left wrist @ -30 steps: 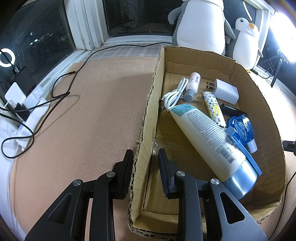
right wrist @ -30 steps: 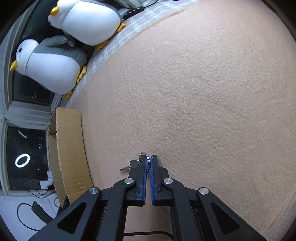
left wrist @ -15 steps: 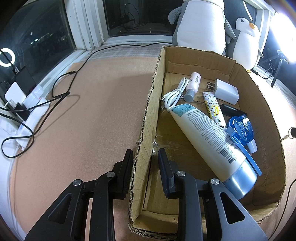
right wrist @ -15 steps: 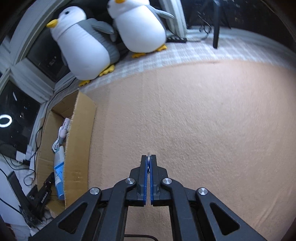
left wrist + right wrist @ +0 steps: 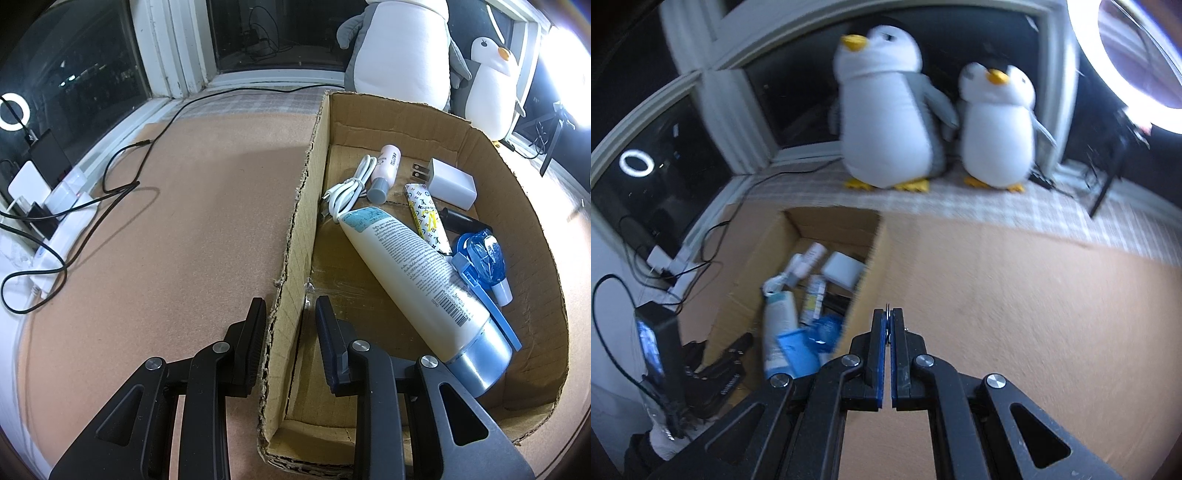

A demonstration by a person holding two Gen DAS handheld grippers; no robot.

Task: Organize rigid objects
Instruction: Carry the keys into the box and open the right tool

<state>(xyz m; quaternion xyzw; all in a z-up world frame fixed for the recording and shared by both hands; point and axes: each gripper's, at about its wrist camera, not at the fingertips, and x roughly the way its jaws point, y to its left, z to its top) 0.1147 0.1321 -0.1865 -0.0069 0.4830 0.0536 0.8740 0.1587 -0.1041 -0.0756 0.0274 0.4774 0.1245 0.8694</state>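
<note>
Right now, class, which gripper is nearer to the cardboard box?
Left. The left gripper straddles the near side wall of the cardboard box, one finger on each side. The right gripper hangs outside the box's other side, over the mat, pinching a key ring.

I work in a home room; plush penguins (image 5: 886,107) on the windowsill (image 5: 960,206); ring light (image 5: 1137,55); carpeted floor (image 5: 166,240).

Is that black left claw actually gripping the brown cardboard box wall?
Touching. The left wrist view shows the black left gripper closed astride the torn cardboard box wall, its ribbed outer finger pressed against it.
</note>
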